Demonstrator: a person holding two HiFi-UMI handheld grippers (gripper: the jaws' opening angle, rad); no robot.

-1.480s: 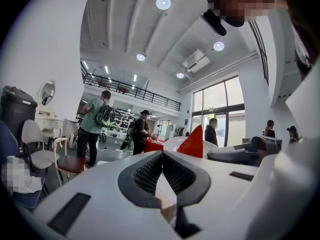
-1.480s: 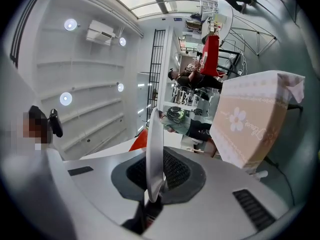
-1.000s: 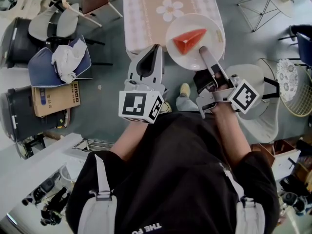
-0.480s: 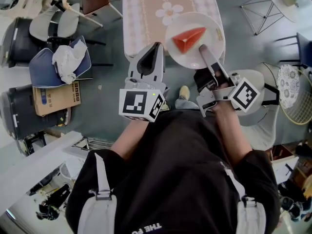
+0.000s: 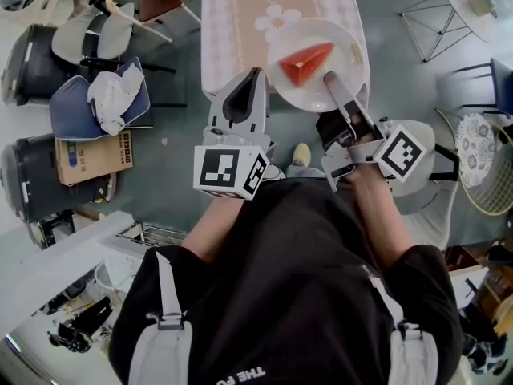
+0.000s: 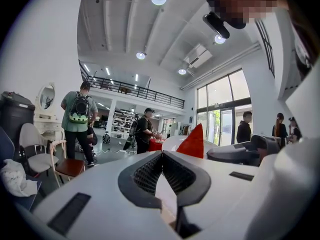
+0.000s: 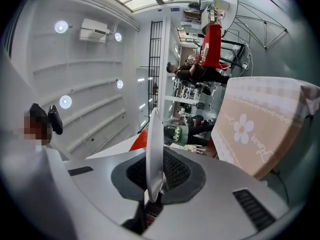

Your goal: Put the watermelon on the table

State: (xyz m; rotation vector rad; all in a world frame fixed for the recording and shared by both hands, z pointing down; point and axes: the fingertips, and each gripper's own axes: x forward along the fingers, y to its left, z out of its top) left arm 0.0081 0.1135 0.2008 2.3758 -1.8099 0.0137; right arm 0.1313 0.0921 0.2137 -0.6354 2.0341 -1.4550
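The step in hand looks like the carry-in. The table [image 5: 240,6], the biggest thing ahead of the person, is a rectangle under a soft beige cloth with a pale checked border and a printed white daisy. The load sits over its near right corner, with part of it out past the edge, and I cannot tell from the head view whether it is resting there yet. That load is a round, smooth, glossy white plate [image 5: 346,45], shallow and thin at the lip. The right gripper [image 5: 329,81] has its ribbed black pads clamped on the near rim, and in the right gripper view the plate shows edge-on between them. The left gripper [image 5: 253,79] is just beside the plate to the left, its pale tapered jaws pressed together with nothing between them. The watermelon [image 5: 304,64] lies near the middle of the plate, a small red wedge with flat faces and a sharp point. The next move, as I judge it, calls for bringing the plate fully over the cloth, keeping it level so the wedge does not slide, lowering it flat, and only then loosening the rim grip.
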